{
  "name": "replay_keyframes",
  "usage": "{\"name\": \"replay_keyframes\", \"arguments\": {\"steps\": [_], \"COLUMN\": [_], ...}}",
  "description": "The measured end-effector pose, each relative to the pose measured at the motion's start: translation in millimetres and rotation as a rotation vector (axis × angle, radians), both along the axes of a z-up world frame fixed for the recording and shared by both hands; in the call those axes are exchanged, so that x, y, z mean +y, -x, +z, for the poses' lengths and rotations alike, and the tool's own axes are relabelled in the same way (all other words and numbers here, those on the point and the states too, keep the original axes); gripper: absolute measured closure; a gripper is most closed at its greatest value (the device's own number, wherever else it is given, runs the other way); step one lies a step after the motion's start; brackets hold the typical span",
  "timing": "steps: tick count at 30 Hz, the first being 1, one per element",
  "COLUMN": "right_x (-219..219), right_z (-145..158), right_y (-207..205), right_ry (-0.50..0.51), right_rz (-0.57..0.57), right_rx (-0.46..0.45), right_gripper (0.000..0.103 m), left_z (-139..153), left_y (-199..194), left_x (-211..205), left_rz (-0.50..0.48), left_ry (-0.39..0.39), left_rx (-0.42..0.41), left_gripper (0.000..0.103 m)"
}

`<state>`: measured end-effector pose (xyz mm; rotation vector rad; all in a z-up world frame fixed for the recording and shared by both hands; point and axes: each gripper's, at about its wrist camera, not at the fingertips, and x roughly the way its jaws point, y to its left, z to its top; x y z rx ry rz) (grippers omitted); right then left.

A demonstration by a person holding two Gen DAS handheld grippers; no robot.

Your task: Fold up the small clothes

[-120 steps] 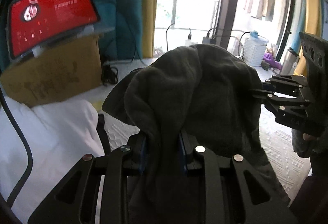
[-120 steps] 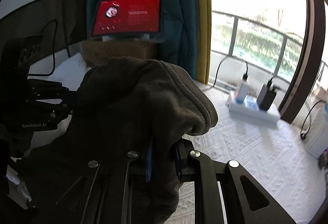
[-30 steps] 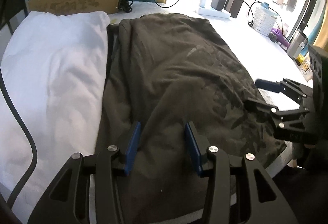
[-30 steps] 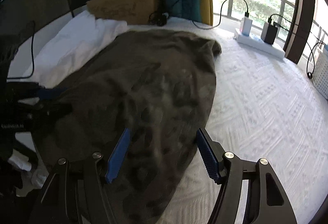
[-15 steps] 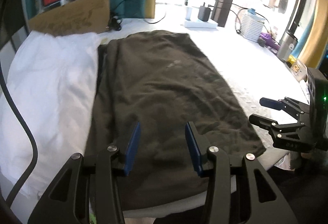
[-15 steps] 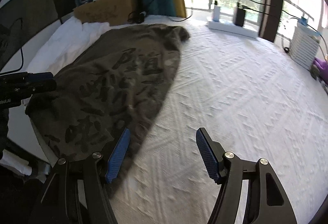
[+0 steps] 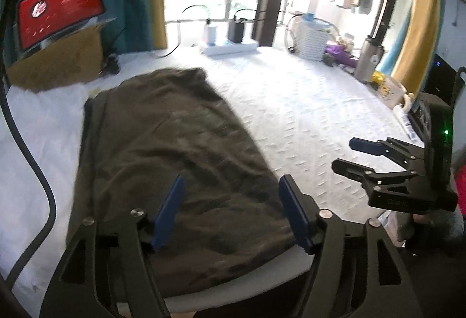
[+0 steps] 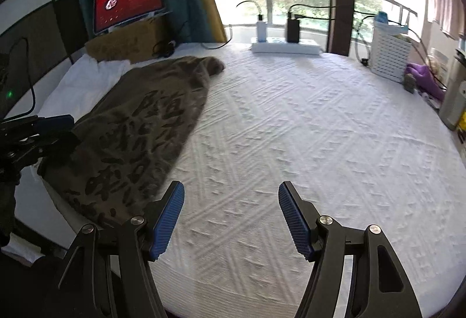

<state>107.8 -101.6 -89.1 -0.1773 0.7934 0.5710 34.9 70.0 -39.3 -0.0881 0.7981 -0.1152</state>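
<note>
A dark olive garment (image 7: 171, 160) with a darker print lies spread flat along the left side of the white bed (image 7: 305, 114); it is also in the right wrist view as the olive garment (image 8: 137, 128). My left gripper (image 7: 231, 210) hovers above its near end, its jaws opening, with nothing pressed between the blue pads. My right gripper (image 8: 231, 219) stands open over bare bedspread to the right of the garment, holding nothing. The right gripper (image 7: 361, 156) also shows at the right of the left wrist view, apart from the cloth.
A white pillow (image 7: 38, 125) lies left of the garment. A cardboard box (image 7: 58, 61) with a red screen (image 7: 58, 9) stands at the back left. A power strip with chargers (image 8: 285, 45), a white basket (image 8: 390, 56) and a metal bottle (image 7: 368, 58) line the far and right edges.
Both grippers let go of the garment, which now lies flat on the bed. Both have drawn back and risen; the right has swung off the cloth onto bare bedspread. The left jaws have widened.
</note>
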Motion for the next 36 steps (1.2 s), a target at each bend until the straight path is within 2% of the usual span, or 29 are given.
{"name": "replay_keyframes", "arguments": {"steps": [4, 9, 12, 14, 17, 21, 25, 32, 36], "right_x": [-15, -28, -35, -38, -41, -42, -45, -50, -49], "right_z": [11, 32, 46, 56, 71, 90, 107, 137, 151], "right_y": [2, 9, 15, 19, 27, 36, 47, 68, 81], "right_ry": [-0.012, -0.022, -0.023, -0.029, -0.038, -0.043, -0.063, -0.073, -0.059], "right_rz": [-0.032, -0.056, -0.070, -0.078, -0.082, -0.091, -0.085, -0.099, -0.090], "right_rx": [-0.024, -0.073, -0.103, -0.118, -0.151, -0.195, -0.231, -0.316, -0.357], "right_gripper": [0.034, 0.034, 0.034, 0.034, 0.033, 0.033, 0.032, 0.027, 0.027], "left_z": [8, 27, 39, 50, 61, 76, 83, 106, 114], "left_y": [-2, 7, 13, 22, 32, 41, 40, 58, 64], "left_x": [-14, -23, -24, -24, -25, -24, -24, -19, -16], "left_rz": [-0.018, -0.005, 0.009, 0.010, 0.011, 0.037, 0.052, 0.074, 0.118], "left_ry": [-0.004, -0.018, -0.017, -0.006, -0.028, -0.050, -0.089, -0.079, -0.094], "left_rx": [-0.022, -0.119, -0.163, -0.227, -0.290, -0.355, -0.353, -0.460, -0.504], "left_gripper": [0.028, 0.024, 0.017, 0.013, 0.005, 0.004, 0.004, 0.004, 0.002]}}
